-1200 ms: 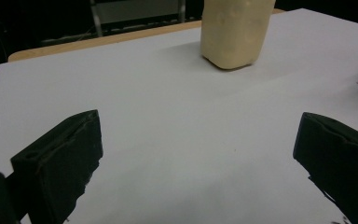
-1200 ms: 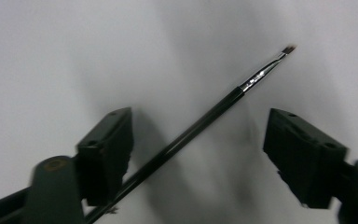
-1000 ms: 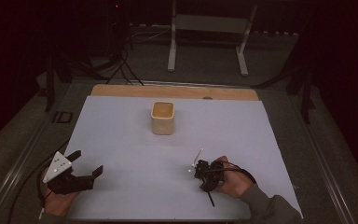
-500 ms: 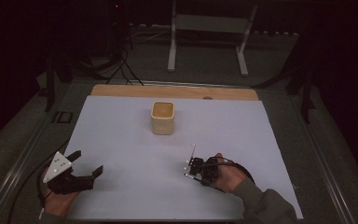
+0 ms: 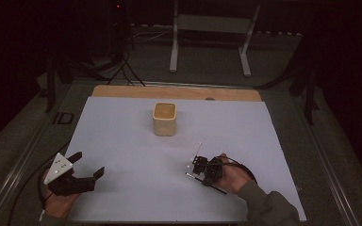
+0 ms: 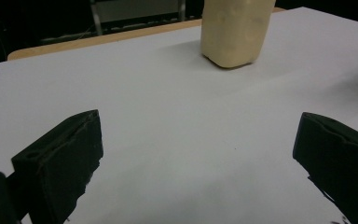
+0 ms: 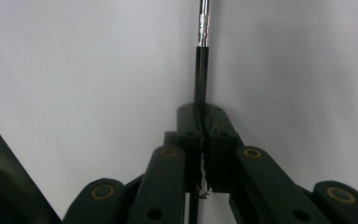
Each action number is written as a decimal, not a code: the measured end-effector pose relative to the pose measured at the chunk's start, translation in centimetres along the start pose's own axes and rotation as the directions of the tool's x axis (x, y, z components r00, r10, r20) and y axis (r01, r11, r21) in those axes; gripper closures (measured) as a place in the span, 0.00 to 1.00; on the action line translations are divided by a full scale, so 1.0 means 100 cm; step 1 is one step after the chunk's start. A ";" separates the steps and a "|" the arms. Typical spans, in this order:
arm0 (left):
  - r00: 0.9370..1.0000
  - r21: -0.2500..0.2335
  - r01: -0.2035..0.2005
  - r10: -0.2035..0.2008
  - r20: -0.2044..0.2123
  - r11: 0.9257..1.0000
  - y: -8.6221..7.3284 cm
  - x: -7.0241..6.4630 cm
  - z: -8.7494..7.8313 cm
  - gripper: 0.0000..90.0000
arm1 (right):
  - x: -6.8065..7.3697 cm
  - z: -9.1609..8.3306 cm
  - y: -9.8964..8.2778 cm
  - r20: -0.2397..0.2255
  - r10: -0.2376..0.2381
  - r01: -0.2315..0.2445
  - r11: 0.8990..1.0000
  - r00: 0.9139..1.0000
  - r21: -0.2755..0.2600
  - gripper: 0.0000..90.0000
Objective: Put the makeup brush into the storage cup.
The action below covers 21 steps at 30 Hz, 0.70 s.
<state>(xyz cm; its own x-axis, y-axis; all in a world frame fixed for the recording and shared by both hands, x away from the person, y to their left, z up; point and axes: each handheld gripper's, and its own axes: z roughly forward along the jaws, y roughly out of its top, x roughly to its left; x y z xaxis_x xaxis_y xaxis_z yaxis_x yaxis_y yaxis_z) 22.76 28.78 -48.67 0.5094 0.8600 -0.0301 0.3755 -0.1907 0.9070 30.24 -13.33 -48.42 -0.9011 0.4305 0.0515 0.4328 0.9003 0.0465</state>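
Observation:
A beige cup [image 5: 164, 118] stands upright in the middle of the white mat [image 5: 122, 141]; in the left gripper view the cup [image 6: 234, 30] is ahead and slightly right. My right gripper [image 5: 199, 165] is at the mat's front right, shut on a thin rod [image 5: 198, 150] that points away toward the cup. In the right gripper view, the jaws [image 7: 204, 112] clamp the rod [image 7: 203, 28], black near the jaws and silver farther out. My left gripper [image 5: 88, 164] rests at the front left, open with nothing between its jaws [image 6: 198, 154].
A wooden strip [image 5: 179, 92] borders the mat's far edge. Beyond the table are a metal stand [image 5: 209, 23] and a dark floor with cables [image 5: 122, 70]. A small dark item [image 5: 63, 117] lies just off the mat's left edge.
The right hand has shifted slightly left and forward with the rod, whose tip now points more straight ahead. The left gripper has stayed put.

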 end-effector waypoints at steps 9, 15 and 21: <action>1.000 0.001 -0.002 0.002 0.001 1.000 0.000 0.000 0.000 0.03 | -0.005 -0.009 -0.001 0.004 0.028 -0.028 0.998 1.000 -0.052 0.95; 1.000 0.001 -0.002 0.002 0.001 1.000 0.000 0.000 0.000 0.03 | -0.007 -0.012 -0.001 0.002 0.034 -0.034 0.997 0.999 -0.063 0.95; 1.000 0.000 0.000 0.000 0.001 1.000 0.000 0.000 0.000 0.03 | -0.010 -0.015 -0.001 0.002 0.052 -0.051 0.995 0.999 -0.089 0.95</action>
<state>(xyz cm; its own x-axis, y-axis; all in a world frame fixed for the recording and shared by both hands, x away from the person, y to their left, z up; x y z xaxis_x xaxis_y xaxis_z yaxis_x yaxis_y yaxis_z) 22.76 28.78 -48.67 0.5103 0.8595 -0.0302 0.3751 -0.1908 0.9072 31.14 -13.97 -46.93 -0.8777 0.4764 0.0519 0.4789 0.8679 0.1319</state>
